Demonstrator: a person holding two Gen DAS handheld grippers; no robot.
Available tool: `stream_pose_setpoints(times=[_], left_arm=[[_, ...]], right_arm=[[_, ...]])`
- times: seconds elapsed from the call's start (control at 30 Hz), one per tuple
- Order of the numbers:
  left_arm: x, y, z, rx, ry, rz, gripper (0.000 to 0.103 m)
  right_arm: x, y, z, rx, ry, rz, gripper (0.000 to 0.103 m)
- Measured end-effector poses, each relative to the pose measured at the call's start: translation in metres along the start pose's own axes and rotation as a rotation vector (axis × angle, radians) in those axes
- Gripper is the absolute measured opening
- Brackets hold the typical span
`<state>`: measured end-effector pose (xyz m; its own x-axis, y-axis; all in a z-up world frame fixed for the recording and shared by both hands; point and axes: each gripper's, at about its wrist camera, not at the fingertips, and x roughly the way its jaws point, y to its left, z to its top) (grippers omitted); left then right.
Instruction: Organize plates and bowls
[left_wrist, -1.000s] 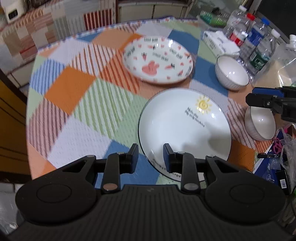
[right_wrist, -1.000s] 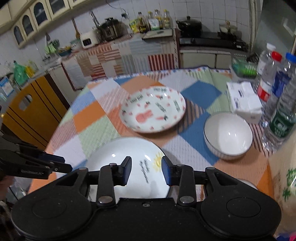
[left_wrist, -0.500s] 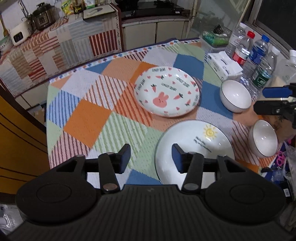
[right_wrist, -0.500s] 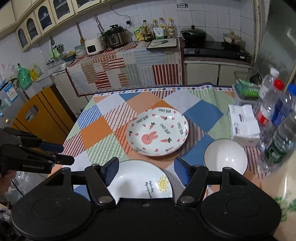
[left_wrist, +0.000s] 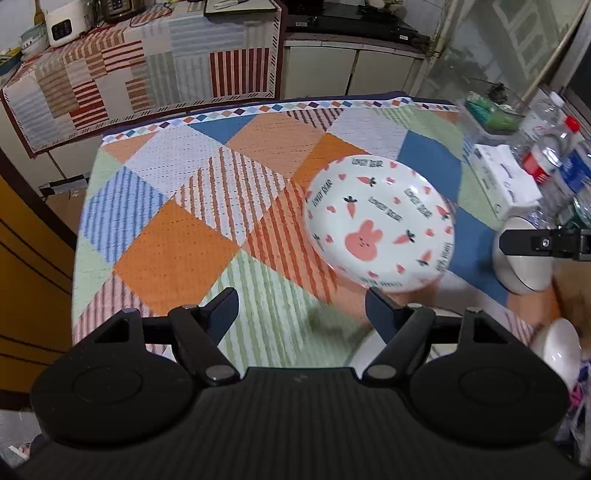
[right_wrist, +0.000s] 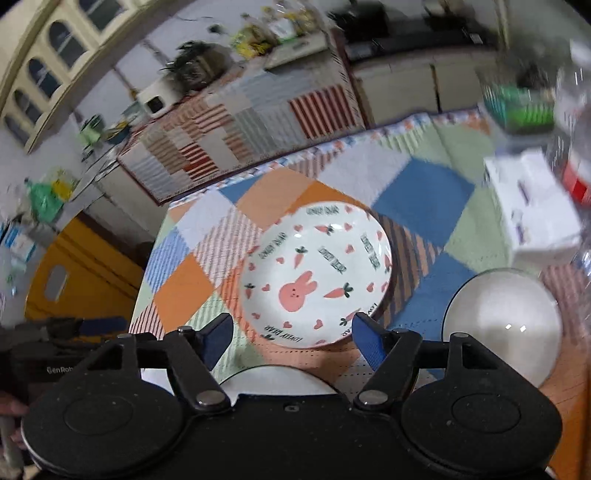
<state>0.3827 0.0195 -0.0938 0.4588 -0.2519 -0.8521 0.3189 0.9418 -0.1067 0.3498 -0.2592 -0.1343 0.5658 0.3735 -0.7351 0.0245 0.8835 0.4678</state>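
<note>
Both pairs of tongs are now standing wide apart and holding nothing, where a second ago their fingers were nearly together; the left tongs (left_wrist: 301, 308) and the right tongs (right_wrist: 291, 338) have also been drawing back and swinging their aim up the tabletop (left_wrist: 177, 254), so the sun-printed white plate (right_wrist: 275, 380) that was filling the foreground is now showing only as a sliver under each tool. That suggests the sorting is only beginning and the next target is being chosen, most likely the rabbit-and-carrot plate (left_wrist: 380, 225), which is lying flat near the middle of the patchwork cloth, just beyond the white plate and untouched. A white bowl (right_wrist: 502, 325) is sitting to the right of the rabbit plate, close to it but apart, and a second white bowl (left_wrist: 557, 347) is resting near the tabletop's right front edge, where a nudge could send it off. The right side is crowded: a tissue box (right_wrist: 532, 210) and water bottles (left_wrist: 554, 155) are standing just behind the bowls, leaving little room for a sweep there. The left half of the cloth is lying open up to its far border, offering the easiest space for stacking. The right wrist view is heavily blurred, so finer contact cannot be judged from it.
</note>
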Motion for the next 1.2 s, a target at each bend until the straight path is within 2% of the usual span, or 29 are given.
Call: stream_pose_setpoints(times=[0.2, 0.3, 0.37, 0.43, 0.57, 0.63, 0.7, 0.73, 0.77, 0.97, 1.03, 1.13, 1.2], left_arm=[[0.047, 0.01, 0.008, -0.058, -0.034, -0.02, 0.075], [0.076, 0.02, 0.01, -0.214, 0.008, -0.06, 0.073], [0.093, 0.021, 0.01, -0.268, 0.017, -0.074, 0.073], [0.103, 0.019, 0.009, -0.27, 0.021, -0.071, 0.073], [0.118, 0.018, 0.009, -0.268, 0.04, -0.113, 0.068], [0.124, 0.016, 0.01, -0.251, 0.032, -0.118, 0.064], [0.13, 0.01, 0.012, -0.193, 0.011, -0.075, 0.06], [0.134, 0.005, 0.012, -0.15, 0.0, -0.027, 0.06], [0.137, 0.004, 0.011, -0.137, -0.013, -0.027, 0.058], [0.14, 0.002, 0.007, -0.139, -0.048, -0.1, 0.034], [0.143, 0.005, 0.009, -0.174, -0.031, -0.15, 0.021], [0.146, 0.008, 0.01, -0.248, -0.004, -0.19, 0.017], [0.145, 0.006, 0.01, -0.238, 0.004, -0.181, 0.016]], right_arm=[[0.039, -0.019, -0.001, 0.078, -0.029, -0.011, 0.075], [0.06, -0.025, -0.005, 0.115, -0.018, -0.028, 0.074], [0.069, -0.025, -0.01, 0.132, -0.028, -0.06, 0.074], [0.077, -0.021, -0.016, 0.131, -0.04, -0.095, 0.074], [0.088, -0.025, -0.023, 0.171, -0.058, -0.104, 0.073], [0.093, -0.026, -0.026, 0.17, -0.07, -0.113, 0.07], [0.098, -0.026, -0.029, 0.153, -0.081, -0.148, 0.054], [0.1, -0.027, -0.03, 0.138, -0.078, -0.178, 0.036], [0.102, -0.03, -0.031, 0.131, -0.08, -0.202, 0.024], [0.107, -0.046, -0.035, 0.144, -0.097, -0.157, 0.024], [0.113, -0.048, -0.034, 0.155, -0.101, -0.151, 0.025], [0.117, -0.047, -0.034, 0.145, -0.14, -0.152, 0.03], [0.12, -0.045, -0.033, 0.091, -0.147, -0.171, 0.025]])
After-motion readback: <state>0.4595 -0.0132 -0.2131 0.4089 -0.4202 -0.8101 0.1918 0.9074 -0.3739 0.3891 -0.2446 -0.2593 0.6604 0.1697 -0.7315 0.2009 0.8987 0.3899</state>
